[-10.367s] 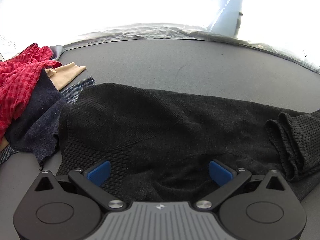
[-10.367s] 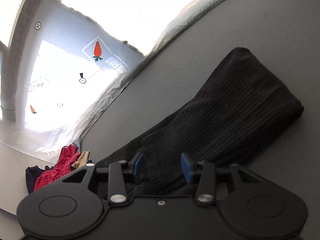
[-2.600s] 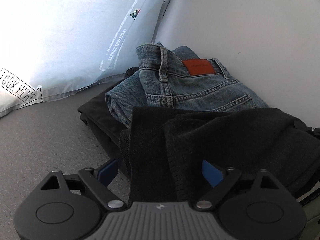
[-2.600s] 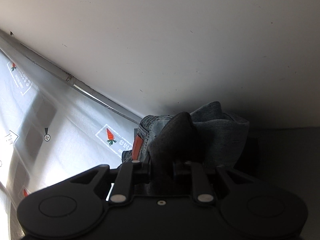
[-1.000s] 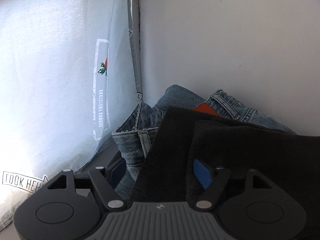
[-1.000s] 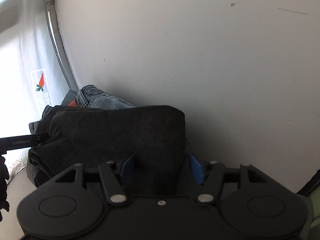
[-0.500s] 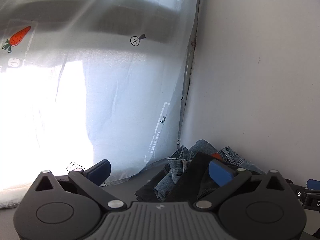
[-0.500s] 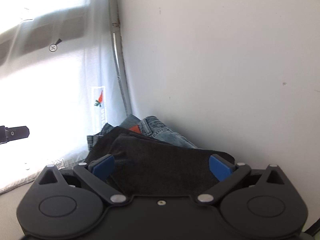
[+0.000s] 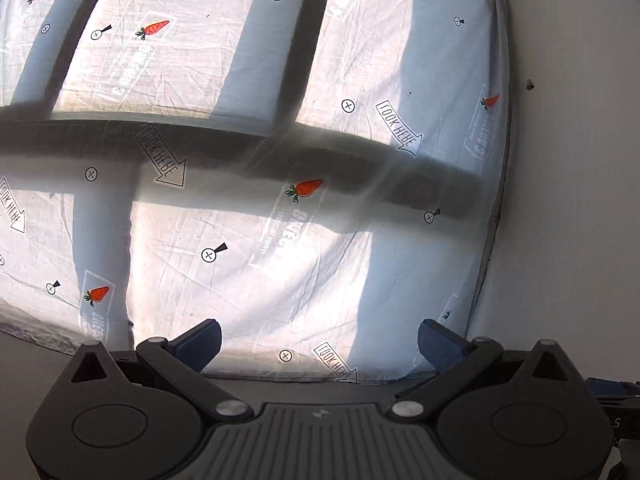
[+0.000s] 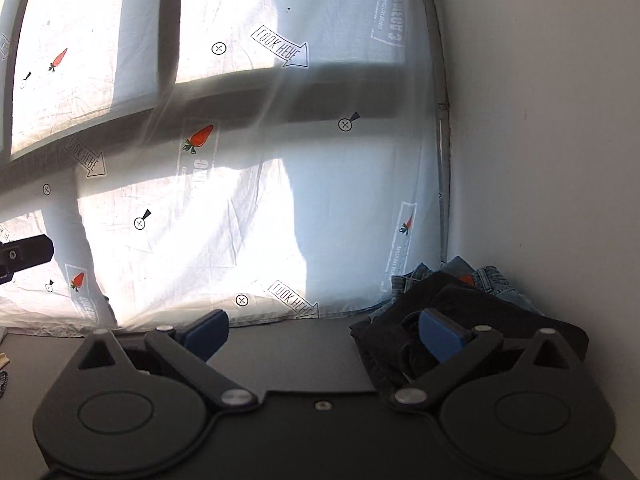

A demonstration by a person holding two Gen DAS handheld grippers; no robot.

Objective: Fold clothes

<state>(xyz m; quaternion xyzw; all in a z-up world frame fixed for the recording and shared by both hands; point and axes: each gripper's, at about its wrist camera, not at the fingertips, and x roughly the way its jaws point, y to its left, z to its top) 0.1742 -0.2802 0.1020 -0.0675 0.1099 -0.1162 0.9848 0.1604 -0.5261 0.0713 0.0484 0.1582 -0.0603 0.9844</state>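
Fingers (image 9: 198,344) of both grippers spread wide — folded black sweater (image 10: 472,312) lies across jeans (image 10: 496,280).

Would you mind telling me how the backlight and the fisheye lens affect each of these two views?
Left wrist view: the printed sheet glows from behind, crossed by dark frame shadows; straight edges bow outward.
Right wrist view: the sheet is blown out to white at centre-left; the dark folded sweater on the jeans loses detail in shade; the wall corner curves.
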